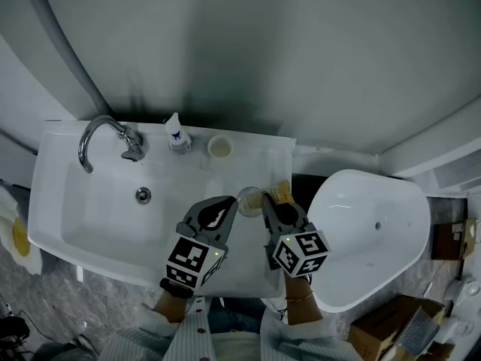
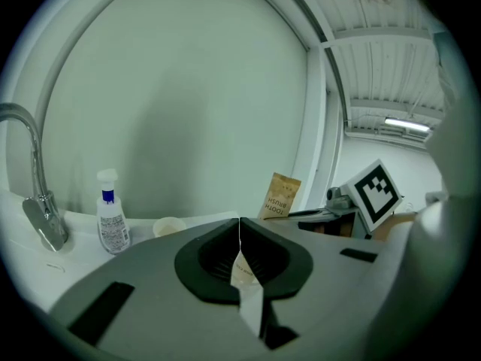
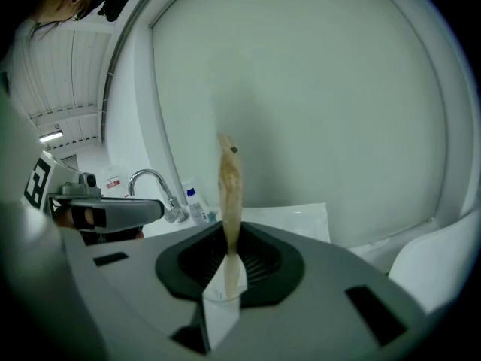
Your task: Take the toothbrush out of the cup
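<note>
A clear plastic cup (image 1: 249,197) stands on the sink's right ledge. My left gripper (image 1: 231,204) meets its near rim from the left, jaws closed on the thin wall; in the left gripper view (image 2: 239,228) the jaws meet in a line, with the cup (image 2: 243,271) showing through the slit below. My right gripper (image 1: 269,200) is shut on a brown paper toothbrush packet (image 1: 281,192), just right of the cup. In the right gripper view the packet (image 3: 229,183) stands upright, edge-on, between the jaws (image 3: 228,235). Its lower end is hidden.
A chrome faucet (image 1: 98,130), a small spray bottle (image 1: 177,135) and a paper cup (image 1: 219,147) line the back of the white sink (image 1: 68,224). A white toilet bowl (image 1: 368,232) sits at the right, with cardboard boxes (image 1: 391,326) beyond it.
</note>
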### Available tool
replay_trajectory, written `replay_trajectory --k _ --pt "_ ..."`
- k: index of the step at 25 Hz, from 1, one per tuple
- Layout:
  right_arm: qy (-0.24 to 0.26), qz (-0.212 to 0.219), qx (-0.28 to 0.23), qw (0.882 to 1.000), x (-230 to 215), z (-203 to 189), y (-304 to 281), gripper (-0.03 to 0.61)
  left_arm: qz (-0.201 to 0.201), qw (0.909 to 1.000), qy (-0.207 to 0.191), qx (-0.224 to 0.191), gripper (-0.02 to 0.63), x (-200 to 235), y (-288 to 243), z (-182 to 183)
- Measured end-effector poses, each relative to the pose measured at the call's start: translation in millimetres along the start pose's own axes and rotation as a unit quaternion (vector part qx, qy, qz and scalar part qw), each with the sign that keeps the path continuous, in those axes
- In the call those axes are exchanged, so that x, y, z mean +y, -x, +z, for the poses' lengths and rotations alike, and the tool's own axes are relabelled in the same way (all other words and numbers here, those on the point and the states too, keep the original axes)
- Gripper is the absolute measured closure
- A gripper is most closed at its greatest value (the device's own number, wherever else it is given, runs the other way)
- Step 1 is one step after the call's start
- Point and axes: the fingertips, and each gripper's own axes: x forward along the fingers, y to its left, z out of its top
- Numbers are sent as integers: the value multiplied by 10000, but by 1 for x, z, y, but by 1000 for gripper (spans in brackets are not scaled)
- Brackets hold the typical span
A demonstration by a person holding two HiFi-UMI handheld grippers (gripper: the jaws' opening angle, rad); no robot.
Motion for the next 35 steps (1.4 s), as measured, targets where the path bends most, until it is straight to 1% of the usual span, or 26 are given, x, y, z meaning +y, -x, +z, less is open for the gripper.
replay_trajectory --k 8,15,21,25,29,35 --pt "55 111 -240 9996 8 20 11 520 26 9999 -38 -119 597 -7 12 12" --pt "119 196 -538 9983 15 44 24 520 29 9993 -166 -320 597 -12 21 31" --pt "191 351 -761 9963 27 62 43 520 -64 9984 -231 -503 597 -26 29 44" --pt "171 495 -887 9947 34 75 58 520 -149 9977 -259 -609 597 -35 36 52" --pt "71 757 -995 9921 45 85 72 520 -219 9968 -299 -711 597 -45 43 59" --pt "103 981 -1074 9893 58 89 92 520 -328 9956 -356 -798 597 -59 55 64"
